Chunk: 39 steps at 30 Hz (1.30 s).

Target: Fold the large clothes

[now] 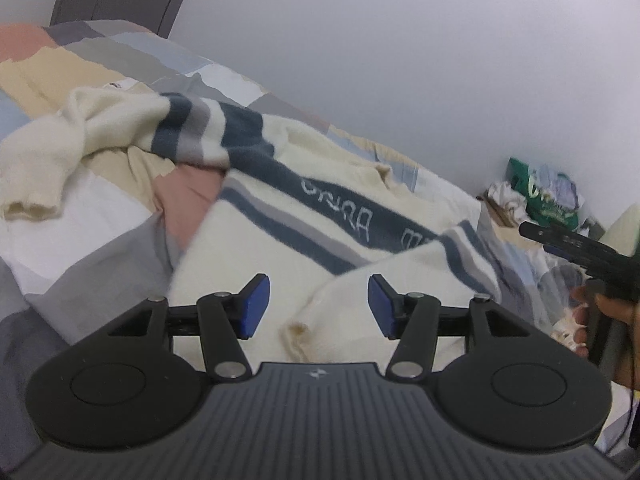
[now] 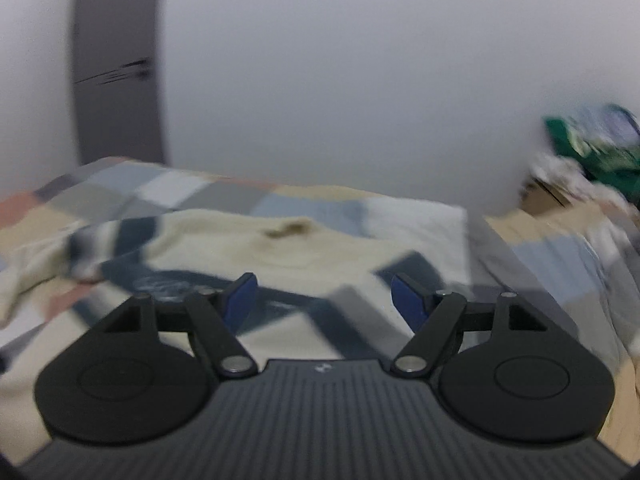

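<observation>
Sweater: we see a cream knit sweater (image 1: 280,240) with navy and grey stripes lying front-up on the patchwork quilt (image 1: 100,216) of the bed, its body mostly spread out.
Sleeves: one sleeve (image 1: 60,148) trails off crumpled toward the head of the bed; the other sleeve (image 1: 400,284) is already folded across the chest, its cuff (image 1: 298,330) just in front of our left gripper.
Handling: we judge it soft, thick and limp, fairly light, likely to sag and drag on the quilt instead of sliding cleanly; not fragile, though the knit may stretch if pulled from one point.
Where to hold: we would pinch a doubled edge, at the cuff or shoulder seam of the loose sleeve, or at the hem corners, so that the fabric lifts evenly.
Left gripper (image 1: 319,306): fingers spread wide, holding nothing, poised above the folded sleeve and not touching it as far as we can tell.
Right gripper (image 2: 324,300): fingers spread wide too, empty, above the sweater's chest; this view is blurred, so contact is uncertain.
</observation>
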Available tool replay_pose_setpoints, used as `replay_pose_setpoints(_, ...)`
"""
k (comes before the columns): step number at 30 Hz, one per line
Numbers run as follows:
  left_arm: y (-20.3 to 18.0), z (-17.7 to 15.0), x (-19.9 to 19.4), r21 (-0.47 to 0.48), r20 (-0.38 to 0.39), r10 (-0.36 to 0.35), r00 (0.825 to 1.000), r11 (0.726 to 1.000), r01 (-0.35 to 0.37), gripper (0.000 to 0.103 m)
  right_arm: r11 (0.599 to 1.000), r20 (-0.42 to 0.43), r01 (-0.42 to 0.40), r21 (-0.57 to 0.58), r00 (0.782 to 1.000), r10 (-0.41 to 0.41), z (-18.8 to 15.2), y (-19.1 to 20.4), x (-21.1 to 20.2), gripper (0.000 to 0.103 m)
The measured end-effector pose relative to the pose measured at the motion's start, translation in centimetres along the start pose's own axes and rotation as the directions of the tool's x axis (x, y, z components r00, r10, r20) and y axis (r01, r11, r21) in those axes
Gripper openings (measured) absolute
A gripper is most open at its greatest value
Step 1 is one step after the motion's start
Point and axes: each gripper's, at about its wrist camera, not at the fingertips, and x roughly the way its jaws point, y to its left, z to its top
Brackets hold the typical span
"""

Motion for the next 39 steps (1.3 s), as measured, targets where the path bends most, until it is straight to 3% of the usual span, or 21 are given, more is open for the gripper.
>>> replay_pose_setpoints(5, -0.5, -0.2, 1.1, 0.009, -0.015, 0.024, 1.0, 1.0, -0.024, 0.06, 0.992, -0.123, 0.101, 0.077, 0.988, -0.091, -2.2, -3.7, 5.4, 0.075)
replay_pose_setpoints(12, -1.4, -0.1, 3.0, 0.03, -0.027, 0.051, 0.998, 0.998, -0.05, 0.06, 0.99, -0.24, 0.073, 0.119, 0.97, -0.043, -4.9, -6.0, 10.2, 0.075)
replay_pose_setpoints(17, -1.3, 0.0, 4.1, 0.033, -0.036, 0.065, 0.997, 0.997, -0.063, 0.06, 0.988, -0.243, 0.112, 0.107, 0.967, -0.083, -5.7, -6.6, 12.5, 0.075)
replay_pose_setpoints(19, -1.2, 0.1, 4.6, 0.034, -0.041, 0.074, 0.996, 0.997, -0.072, 0.06, 0.989, -0.257, 0.11, 0.095, 0.963, -0.082, -6.1, -6.7, 13.3, 0.067)
replay_pose_setpoints(24, -0.8, 0.3, 5.5, 0.024, -0.053, 0.082, 0.995, 0.996, -0.081, 0.06, 0.993, -0.248, 0.11, 0.053, 0.964, -0.094, -6.2, -6.7, 13.6, 0.025)
replay_pose_setpoints(26, -0.8, 0.3, 5.7, 0.03, -0.048, 0.085, 0.995, 0.996, -0.084, 0.06, 0.993, -0.229, 0.109, 0.052, 0.969, -0.094, -5.9, -7.0, 13.3, 0.02)
replay_pose_setpoints(31, -0.4, 0.2, 6.5, 0.016, -0.052, 0.074, 0.996, 0.997, -0.073, 0.06, 0.98, -0.205, 0.198, 0.03, 0.96, -0.188, -6.2, -8.1, 13.8, 0.018)
replay_pose_setpoints(39, 0.7, 0.4, 7.0, -0.043, -0.043, 0.087, 0.995, 0.995, -0.089, 0.06, 0.974, -0.18, 0.192, 0.119, 0.969, -0.169, -6.3, -8.9, 13.1, 0.025)
